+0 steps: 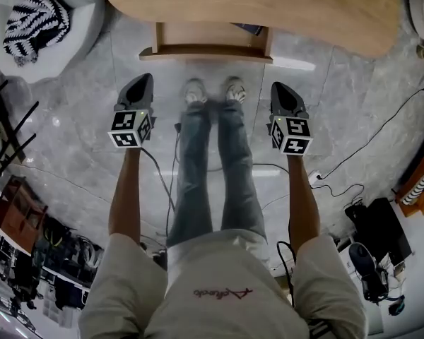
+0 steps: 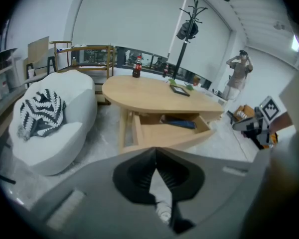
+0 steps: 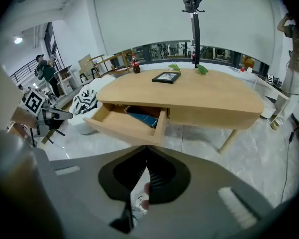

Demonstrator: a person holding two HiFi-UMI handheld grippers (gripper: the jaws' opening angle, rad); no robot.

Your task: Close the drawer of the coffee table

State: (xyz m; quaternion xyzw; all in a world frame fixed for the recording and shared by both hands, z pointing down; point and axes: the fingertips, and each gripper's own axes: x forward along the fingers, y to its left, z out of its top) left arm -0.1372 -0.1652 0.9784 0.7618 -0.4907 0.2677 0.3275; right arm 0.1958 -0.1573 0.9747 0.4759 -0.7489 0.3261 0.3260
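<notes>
- The drawer [image 1: 206, 37] stands pulled out from under the near edge of the counter [image 1: 283, 6], its front facing the person.
- A blue book [image 3: 142, 117] lies inside the drawer, toward the back.
- The left gripper [image 1: 140, 83] is held over the floor [image 1: 78, 119], short of the drawer and off its left corner; its jaws are pressed together with nothing between them.
- The right gripper [image 1: 283, 87] is held level with it off the drawer's right corner, also apart from the drawer; its jaws are likewise pressed together and empty.
- Both grippers point forward and down, toward the counter.
- The person's shoes [image 1: 195, 90] stand between the two grippers, just before the drawer front.
- A picture frame [image 3: 166, 76] lies near the middle of the counter, and a bottle [image 3: 135, 63] stands at its far edge.
- A white seat [image 2: 65, 128] with a striped cushion [image 2: 40, 114] sits beside the counter's left end.
</notes>
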